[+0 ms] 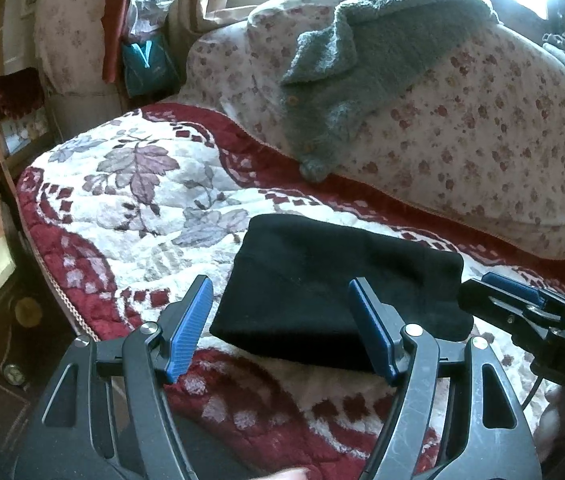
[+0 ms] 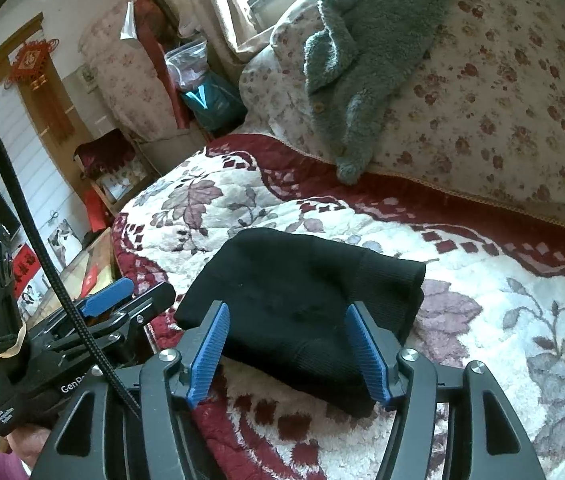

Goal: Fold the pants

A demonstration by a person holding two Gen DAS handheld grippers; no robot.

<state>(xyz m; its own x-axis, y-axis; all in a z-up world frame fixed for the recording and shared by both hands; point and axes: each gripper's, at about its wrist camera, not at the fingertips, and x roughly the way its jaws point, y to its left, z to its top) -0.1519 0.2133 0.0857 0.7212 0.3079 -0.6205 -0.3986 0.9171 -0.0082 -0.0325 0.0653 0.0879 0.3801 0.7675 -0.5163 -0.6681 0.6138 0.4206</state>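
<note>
The black pants point(image 1: 334, 280) lie folded into a compact rectangle on the red and white floral bed cover point(image 1: 130, 208). They also show in the right wrist view point(image 2: 302, 300). My left gripper point(image 1: 282, 328) is open and empty, held just in front of the bundle's near edge. My right gripper point(image 2: 286, 348) is open and empty, its blue pads on either side of the bundle's near edge without holding it. The right gripper shows at the right of the left wrist view point(image 1: 522, 304). The left gripper shows at the left of the right wrist view point(image 2: 110, 308).
A rolled floral quilt point(image 1: 462, 140) with a grey fleece jacket point(image 1: 362, 72) over it lies along the far side under the window. The bed's left edge point(image 1: 54, 280) drops to dark furniture. A bag point(image 1: 146, 56) stands in the far corner.
</note>
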